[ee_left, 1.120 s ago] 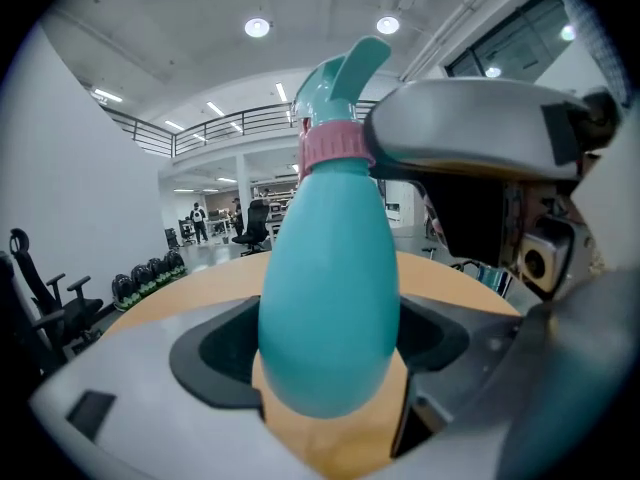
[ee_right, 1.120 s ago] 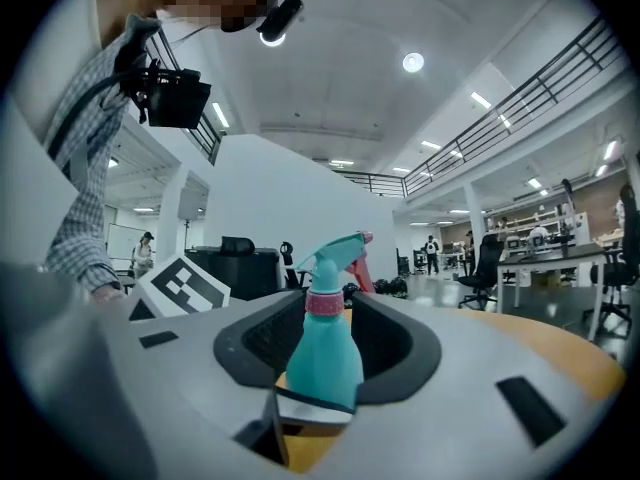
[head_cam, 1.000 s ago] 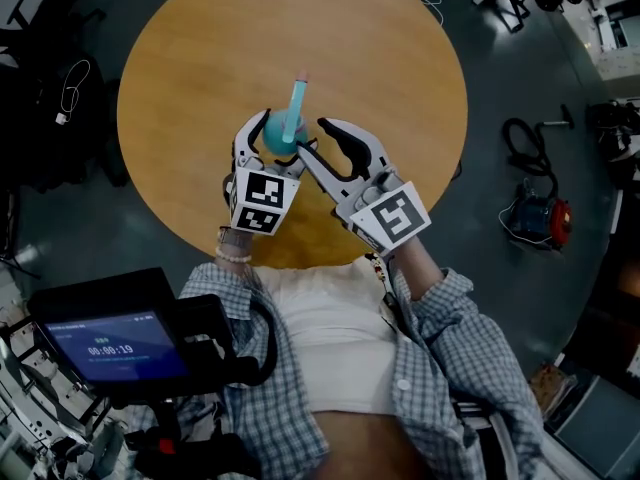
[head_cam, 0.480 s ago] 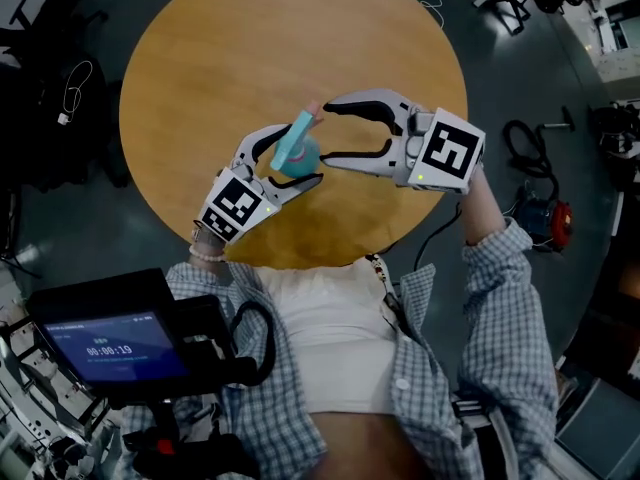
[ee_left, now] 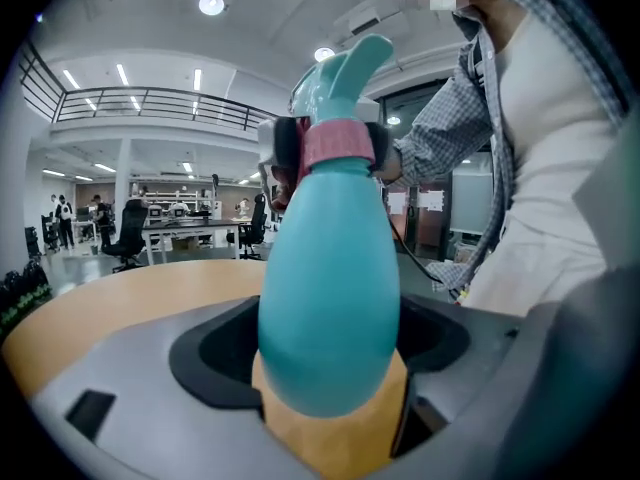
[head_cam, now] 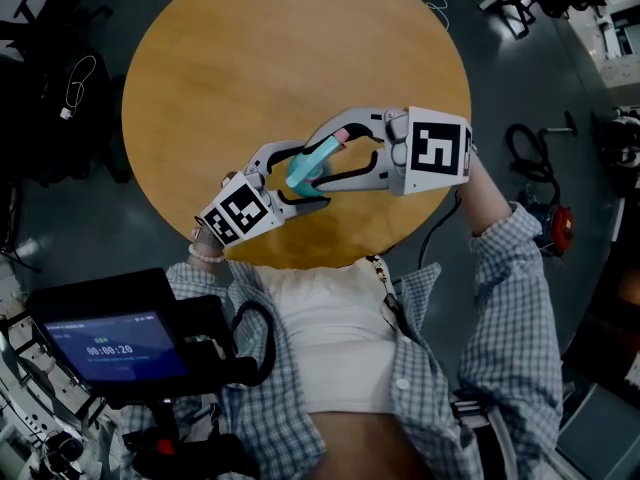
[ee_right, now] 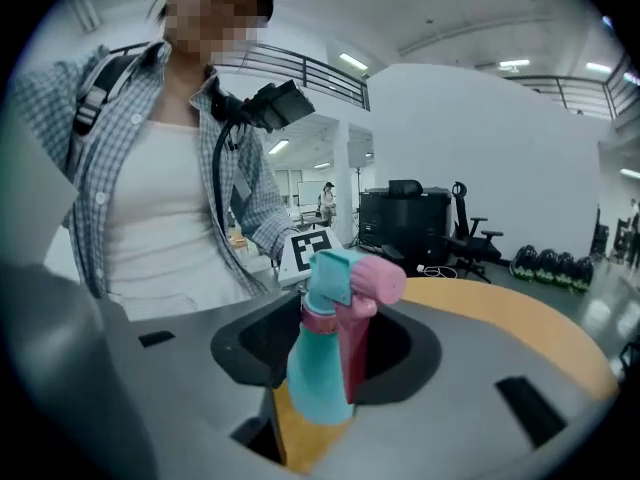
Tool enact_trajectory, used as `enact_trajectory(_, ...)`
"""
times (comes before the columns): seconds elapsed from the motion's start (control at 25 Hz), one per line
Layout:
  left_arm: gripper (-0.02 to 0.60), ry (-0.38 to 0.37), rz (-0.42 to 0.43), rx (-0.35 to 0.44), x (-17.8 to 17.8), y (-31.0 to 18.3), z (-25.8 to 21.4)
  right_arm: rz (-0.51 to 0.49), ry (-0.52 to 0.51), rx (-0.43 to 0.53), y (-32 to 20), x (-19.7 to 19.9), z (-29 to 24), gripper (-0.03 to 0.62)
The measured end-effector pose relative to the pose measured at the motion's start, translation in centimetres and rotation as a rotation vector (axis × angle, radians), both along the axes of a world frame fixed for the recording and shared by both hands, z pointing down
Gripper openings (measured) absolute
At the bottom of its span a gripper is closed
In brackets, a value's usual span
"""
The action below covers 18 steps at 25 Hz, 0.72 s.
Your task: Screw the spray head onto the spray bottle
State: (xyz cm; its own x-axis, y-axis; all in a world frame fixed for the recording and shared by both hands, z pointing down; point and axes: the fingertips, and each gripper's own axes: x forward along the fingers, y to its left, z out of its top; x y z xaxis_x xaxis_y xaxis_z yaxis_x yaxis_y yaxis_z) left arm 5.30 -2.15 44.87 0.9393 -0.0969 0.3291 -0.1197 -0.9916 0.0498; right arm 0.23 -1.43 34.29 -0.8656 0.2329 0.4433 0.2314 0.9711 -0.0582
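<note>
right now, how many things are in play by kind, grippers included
spray bottle: 1
spray head: 1
grippers: 2 (left gripper shut on the bottle; right gripper jaws closing, spray head between them)
round table: 1
total: 5

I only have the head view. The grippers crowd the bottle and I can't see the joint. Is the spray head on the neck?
Observer: Yes. In the left gripper view the spray head stands in line on the bottle, with its pink collar down at the neck. I can't tell how tight it is.
Operator: Is the right gripper on that collar?
Observer: The right gripper is closing, with the spray head and collar between its jaws. I can't confirm contact.
Operator: And the left?
Observer: The left gripper is clamped on the bottle's wide lower body, which fills the gap between its jaws.
</note>
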Motion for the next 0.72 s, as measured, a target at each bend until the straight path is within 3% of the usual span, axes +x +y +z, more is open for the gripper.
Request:
enact_trajectory(0.08,0.413,0.008,-0.002,-0.009,0.0,0.0,-0.1,0.001,-0.024,0.030,0.0,-0.2,0.1,0.127)
enact_trajectory(0.2,0.413,-0.016,-0.042,-0.004,-0.3,-0.6,0.3,0.040,-0.032,0.052,-0.3,-0.1,0.4,0.126)
enact_trajectory(0.28,0.413,-0.044,-0.104,0.007,-0.5,-1.5,0.8,0.120,-0.040,0.071,-0.9,-0.1,0.8,0.126)
enact_trajectory(0.6,0.413,-0.078,-0.446,0.052,-1.8,-6.4,1.4,0.675,-0.173,0.215,-4.8,-0.2,1.0,0.126)
enact_trajectory(0.72,0.413,-0.100,-0.555,0.077,-2.1,-7.7,1.8,0.898,-0.217,0.223,-6.0,0.3,0.9,0.126)
